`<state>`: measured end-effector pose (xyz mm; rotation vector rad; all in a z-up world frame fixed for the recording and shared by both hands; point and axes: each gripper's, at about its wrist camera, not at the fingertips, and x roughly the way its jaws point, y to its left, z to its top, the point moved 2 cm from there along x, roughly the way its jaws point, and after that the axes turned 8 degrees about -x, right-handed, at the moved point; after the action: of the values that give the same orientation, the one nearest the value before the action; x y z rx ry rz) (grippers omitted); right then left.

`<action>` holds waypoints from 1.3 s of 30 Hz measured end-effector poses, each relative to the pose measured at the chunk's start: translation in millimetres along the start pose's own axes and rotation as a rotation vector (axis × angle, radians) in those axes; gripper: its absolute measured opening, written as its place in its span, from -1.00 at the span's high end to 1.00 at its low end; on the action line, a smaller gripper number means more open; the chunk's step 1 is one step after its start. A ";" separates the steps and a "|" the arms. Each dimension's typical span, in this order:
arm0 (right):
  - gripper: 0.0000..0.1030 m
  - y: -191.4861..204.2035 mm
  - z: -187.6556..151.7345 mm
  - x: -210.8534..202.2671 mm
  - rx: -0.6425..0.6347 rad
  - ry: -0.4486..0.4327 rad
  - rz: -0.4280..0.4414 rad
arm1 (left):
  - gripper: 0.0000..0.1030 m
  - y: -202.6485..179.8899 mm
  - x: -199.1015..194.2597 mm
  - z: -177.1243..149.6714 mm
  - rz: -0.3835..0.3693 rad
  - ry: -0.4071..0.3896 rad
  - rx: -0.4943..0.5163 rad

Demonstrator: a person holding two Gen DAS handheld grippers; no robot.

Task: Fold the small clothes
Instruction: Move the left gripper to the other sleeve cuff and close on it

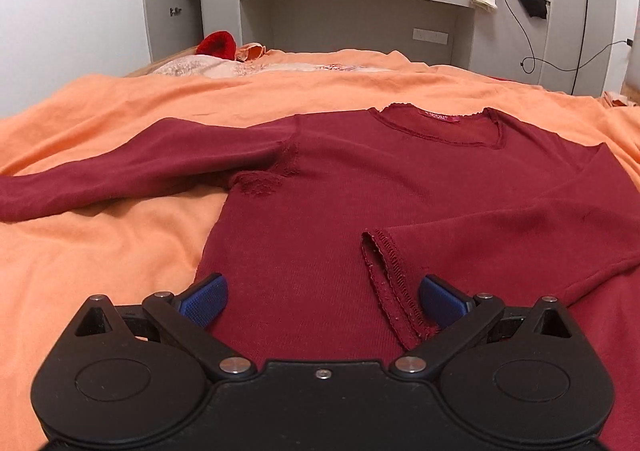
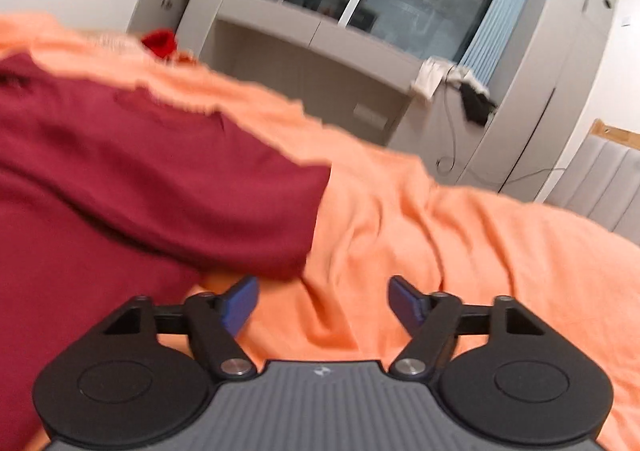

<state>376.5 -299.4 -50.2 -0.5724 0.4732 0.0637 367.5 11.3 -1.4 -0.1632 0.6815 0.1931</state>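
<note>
A dark red long-sleeved top point(image 1: 360, 187) lay flat on the orange bedspread point(image 1: 100, 251), its neckline toward the far edge of the bed where the grey shelving stood. One sleeve had been laid across the body, its frayed cuff point(image 1: 386, 279) resting near the hem; the other sleeve point(image 1: 100, 179) stretched out toward the bed's left edge.

The left tongs point(image 1: 322, 299) hung over the lower body of the top with their blue pads apart and nothing between them. The cuff lay just inside the right-hand pad. If they closed there, they could catch that cuff together with the layer beneath and drag the folded sleeve out of place.

The right tongs point(image 2: 323, 301) stood apart as well, empty, over bare bedspread just off the top's right side. The nearest fold of red cloth point(image 2: 280, 219) lay just ahead of the left-hand pad, not between the pads. That view was smeared with motion, so a hurried grab might pinch the loose, wrinkled bedspread instead of the top, or take only one layer, and the fold would come out crooked. The outstretched sleeve was not yet folded in.
</note>
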 end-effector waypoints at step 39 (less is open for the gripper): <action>-0.49 -46.0 -9.0 0.0 0.531 0.053 0.196 | -0.99 64.3 -47.0 23.2 0.037 -0.180 -0.150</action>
<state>381.4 -343.0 -33.5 -0.0056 0.5710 0.1055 331.1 72.7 40.8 -0.2736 0.4911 0.2909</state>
